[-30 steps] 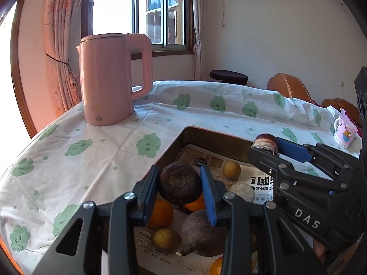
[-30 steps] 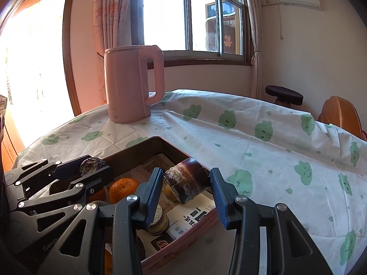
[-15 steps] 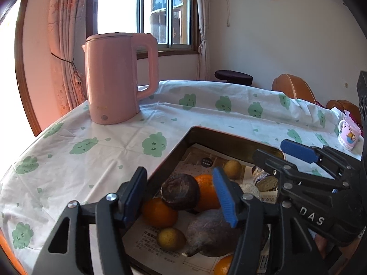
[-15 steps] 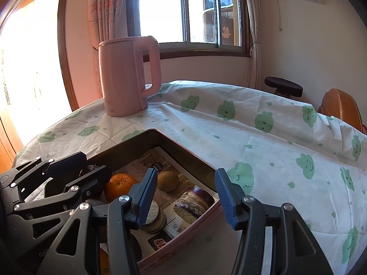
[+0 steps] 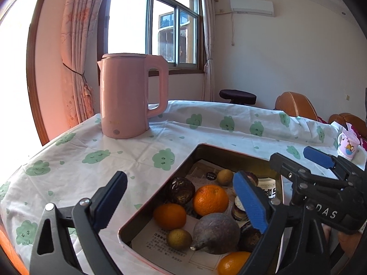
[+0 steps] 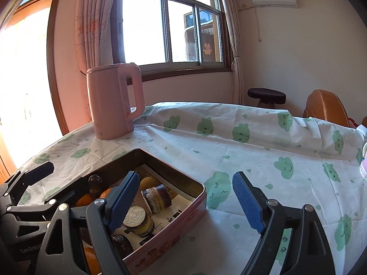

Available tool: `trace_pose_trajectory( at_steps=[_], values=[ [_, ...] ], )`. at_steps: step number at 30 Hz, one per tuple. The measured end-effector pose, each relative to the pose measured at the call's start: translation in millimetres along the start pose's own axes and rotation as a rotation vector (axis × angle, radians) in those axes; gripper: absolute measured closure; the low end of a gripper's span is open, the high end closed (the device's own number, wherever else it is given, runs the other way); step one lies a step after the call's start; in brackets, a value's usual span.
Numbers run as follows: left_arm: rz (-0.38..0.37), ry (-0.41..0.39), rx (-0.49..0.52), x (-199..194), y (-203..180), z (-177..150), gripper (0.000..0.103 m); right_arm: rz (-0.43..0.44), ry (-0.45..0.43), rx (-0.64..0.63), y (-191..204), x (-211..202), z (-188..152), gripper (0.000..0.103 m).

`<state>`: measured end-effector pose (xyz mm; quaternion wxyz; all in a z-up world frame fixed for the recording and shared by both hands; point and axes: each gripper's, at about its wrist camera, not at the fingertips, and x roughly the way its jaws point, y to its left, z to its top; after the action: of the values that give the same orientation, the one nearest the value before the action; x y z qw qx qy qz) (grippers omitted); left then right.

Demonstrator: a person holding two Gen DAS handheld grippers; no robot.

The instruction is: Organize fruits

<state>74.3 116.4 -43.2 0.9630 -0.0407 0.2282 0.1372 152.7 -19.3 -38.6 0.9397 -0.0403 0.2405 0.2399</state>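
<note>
Pink kettle (image 5: 128,96) on a white cloth (image 5: 137,146) with green clouds; beside it a pink tin (image 6: 169,231) holds oranges (image 5: 210,199).

- The dark round fruit (image 5: 180,190), earlier clamped in the left gripper (image 5: 181,202), has been released into the tin (image 5: 229,154)
- The striped cut piece (image 6: 156,198) has been dropped from the right gripper (image 6: 187,202)
- Both jaws are opening, nothing pressed

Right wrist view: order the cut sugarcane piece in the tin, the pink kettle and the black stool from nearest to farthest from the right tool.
1. Cut sugarcane piece: in the tin, just ahead of the right tool.
2. Pink kettle: far left on the tablecloth.
3. Black stool: beyond the table, by the wall.
</note>
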Motion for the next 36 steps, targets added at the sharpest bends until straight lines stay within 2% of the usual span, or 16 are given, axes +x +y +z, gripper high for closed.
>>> trace_pose_trajectory(
  at_steps=[8,36],
  values=[
    [0.015,-0.019,-0.01,-4.5,2.2,-0.5,0.003,-0.013,-0.013,0.005,-1.4,-3.5,-1.4,0.013],
    [0.02,-0.026,-0.012,-6.0,2.5,-0.9,0.001,-0.023,-0.015,0.006,-3.3,-5.8,-3.5,0.011]
  ],
)
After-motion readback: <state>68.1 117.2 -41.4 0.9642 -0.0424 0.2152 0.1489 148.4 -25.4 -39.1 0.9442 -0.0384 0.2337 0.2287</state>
